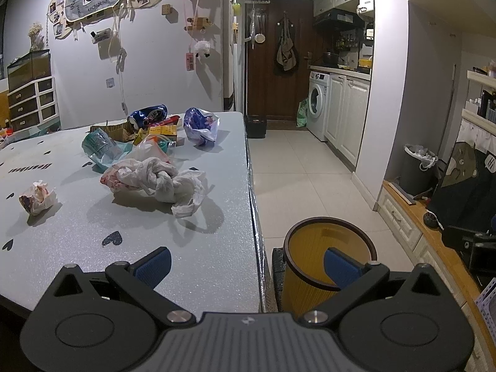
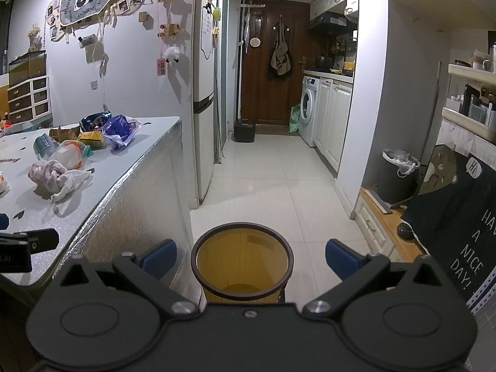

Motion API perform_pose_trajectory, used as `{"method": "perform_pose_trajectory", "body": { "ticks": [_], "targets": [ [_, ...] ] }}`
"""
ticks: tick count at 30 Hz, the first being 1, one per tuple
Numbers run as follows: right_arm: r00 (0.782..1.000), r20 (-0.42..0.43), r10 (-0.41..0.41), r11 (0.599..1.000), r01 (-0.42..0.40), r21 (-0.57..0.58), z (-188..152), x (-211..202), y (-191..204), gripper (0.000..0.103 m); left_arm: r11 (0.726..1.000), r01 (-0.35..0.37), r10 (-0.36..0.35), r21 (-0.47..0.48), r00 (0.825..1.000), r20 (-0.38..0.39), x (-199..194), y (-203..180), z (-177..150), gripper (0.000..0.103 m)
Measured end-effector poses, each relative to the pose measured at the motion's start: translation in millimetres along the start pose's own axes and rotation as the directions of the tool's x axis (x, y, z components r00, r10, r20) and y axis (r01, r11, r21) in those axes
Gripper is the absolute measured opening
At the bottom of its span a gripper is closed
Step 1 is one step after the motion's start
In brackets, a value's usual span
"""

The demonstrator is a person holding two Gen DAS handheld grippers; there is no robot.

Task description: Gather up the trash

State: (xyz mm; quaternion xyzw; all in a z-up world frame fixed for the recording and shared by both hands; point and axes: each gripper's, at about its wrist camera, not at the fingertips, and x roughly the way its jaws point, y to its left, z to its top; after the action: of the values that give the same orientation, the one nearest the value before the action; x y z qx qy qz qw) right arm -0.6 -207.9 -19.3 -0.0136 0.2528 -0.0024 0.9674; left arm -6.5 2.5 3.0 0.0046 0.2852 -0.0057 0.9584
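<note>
So the trash's all on the table (image 1: 217, 248): knotted white plastic bag (image 1: 161, 183) at 11 o'clock from my left gripper (image 1: 246, 265), crumpled paper ball (image 1: 37, 197) out at 10, blue can (image 1: 148, 114) and purple wrapper (image 1: 200, 124) behind. Yellow bin (image 2: 242, 260) sits on the floor beside the table, dead ahead at 12 of my right gripper (image 2: 251, 257). Both grippers are spread wide, holding nothing.
</note>
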Motion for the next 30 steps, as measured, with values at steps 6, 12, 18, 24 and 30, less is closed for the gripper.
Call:
{"method": "perform_pose_trajectory", "body": {
  "ticks": [6,12,18,24,30],
  "targets": [
    [0.998,0.013,0.055,0.998,-0.056,0.011,2,4,-1,0.103,0.999,-0.043,0.044,-0.016,0.998,0.033,3,14,3,0.103],
    [0.991,0.049,0.123,0.992,-0.124,-0.001,9,12,1,0.103,0.990,-0.113,0.119,-0.087,0.991,0.067,3,53,9,0.103],
    [0.964,0.069,0.256,0.967,-0.254,-0.033,24,34,18,0.103,0.968,-0.209,0.220,-0.138,0.973,0.069,-2,95,13,0.103],
    [0.912,0.111,0.395,0.918,-0.385,-0.097,43,63,53,0.103,0.938,-0.274,0.290,-0.211,0.956,0.047,-5,136,11,0.103],
    [0.831,0.148,0.536,0.844,-0.523,-0.118,67,93,91,0.103,0.919,-0.309,0.322,-0.246,0.947,0.014,-8,167,3,0.103]
  ]
}}
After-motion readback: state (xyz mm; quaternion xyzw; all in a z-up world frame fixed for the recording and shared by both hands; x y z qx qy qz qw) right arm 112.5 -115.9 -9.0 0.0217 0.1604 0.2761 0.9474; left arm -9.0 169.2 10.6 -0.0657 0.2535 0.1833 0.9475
